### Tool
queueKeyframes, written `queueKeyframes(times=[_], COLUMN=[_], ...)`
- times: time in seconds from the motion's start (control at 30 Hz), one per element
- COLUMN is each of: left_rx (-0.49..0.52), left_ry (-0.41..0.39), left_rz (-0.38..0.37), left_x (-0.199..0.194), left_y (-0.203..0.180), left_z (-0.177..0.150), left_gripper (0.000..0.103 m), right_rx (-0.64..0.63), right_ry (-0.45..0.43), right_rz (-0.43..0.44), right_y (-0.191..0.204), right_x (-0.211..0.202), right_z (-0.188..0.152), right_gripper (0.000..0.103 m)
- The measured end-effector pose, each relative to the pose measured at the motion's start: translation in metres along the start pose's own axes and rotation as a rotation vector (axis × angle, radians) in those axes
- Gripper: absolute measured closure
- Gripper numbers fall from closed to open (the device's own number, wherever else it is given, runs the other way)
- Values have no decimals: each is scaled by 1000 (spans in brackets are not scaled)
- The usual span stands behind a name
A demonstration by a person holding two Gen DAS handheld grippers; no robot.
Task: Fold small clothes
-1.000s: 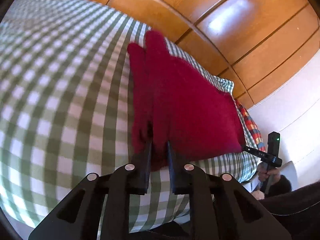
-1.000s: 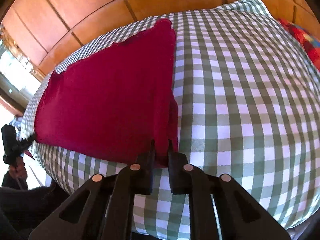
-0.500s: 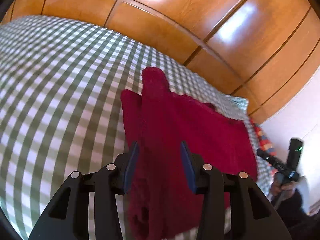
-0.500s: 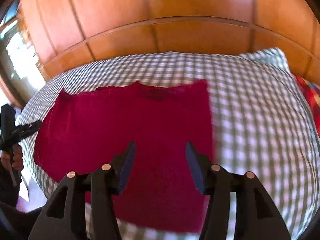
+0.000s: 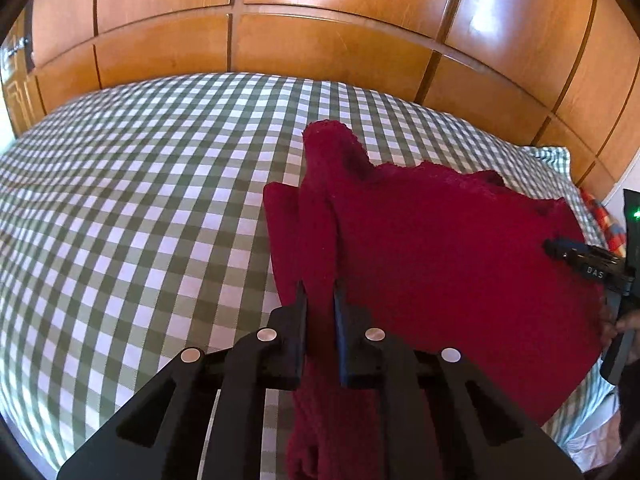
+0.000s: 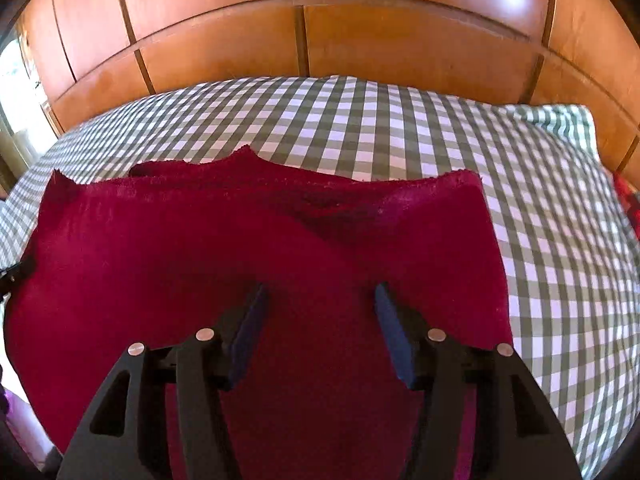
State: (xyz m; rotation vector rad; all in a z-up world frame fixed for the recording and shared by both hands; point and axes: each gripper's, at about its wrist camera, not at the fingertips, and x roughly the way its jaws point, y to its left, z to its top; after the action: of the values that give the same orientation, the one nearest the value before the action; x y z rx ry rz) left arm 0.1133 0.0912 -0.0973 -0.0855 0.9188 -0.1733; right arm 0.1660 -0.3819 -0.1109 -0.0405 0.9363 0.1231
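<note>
A dark red knitted garment (image 5: pixel 440 248) lies on a bed with a green-and-white checked sheet (image 5: pixel 140 200). In the left wrist view my left gripper (image 5: pixel 320 300) is shut on a fold of the garment's left edge, which bunches between the fingers. In the right wrist view the garment (image 6: pixel 180 248) is spread wide, with a crease near its middle. My right gripper (image 6: pixel 320 312) is open over the garment's near part, holding nothing. The right gripper also shows at the right edge of the left wrist view (image 5: pixel 584 264).
A wooden panelled headboard (image 6: pixel 320 40) runs behind the bed. A checked pillow (image 6: pixel 560 128) lies at the far right. A red plaid cloth (image 5: pixel 604 220) lies at the bed's right edge. The sheet lies bare to the left (image 5: pixel 100 240).
Both grippers let go of the garment and opened half a second ago. The left gripper has now shut again on the garment's edge. The right gripper stays open over the cloth.
</note>
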Motion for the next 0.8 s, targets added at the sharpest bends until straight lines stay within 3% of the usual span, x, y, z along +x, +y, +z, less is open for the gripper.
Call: queueKeyframes(times=[0.23, 0.4, 0.57, 0.6, 0.67, 0.73, 0.8], left_rx=[17, 18, 34, 32, 29, 30, 30], left_ry=[-6, -8, -12, -12, -13, -12, -12], left_rz=[22, 22, 30, 29, 27, 25, 25], left_x=[-2, 0, 1, 1, 1, 2, 2], left_y=[-4, -3, -5, -5, -5, -5, -5], left_z=[-2, -1, -2, -2, -2, -2, -2], left_gripper=[92, 92, 92, 92, 92, 92, 92], right_rx=[-42, -89, -189, -217, -253, -292, -309], right_ry=[-21, -54, -14, 15, 49, 45, 37], right_rz=[-18, 45, 78, 76, 82, 73, 55], right_y=[11, 36, 67, 74, 83, 91, 94], right_x=[-16, -15, 7, 15, 23, 25, 24], right_z=[13, 40, 55, 56, 54, 51, 50], right_gripper=[48, 47, 49, 55, 87, 102, 103])
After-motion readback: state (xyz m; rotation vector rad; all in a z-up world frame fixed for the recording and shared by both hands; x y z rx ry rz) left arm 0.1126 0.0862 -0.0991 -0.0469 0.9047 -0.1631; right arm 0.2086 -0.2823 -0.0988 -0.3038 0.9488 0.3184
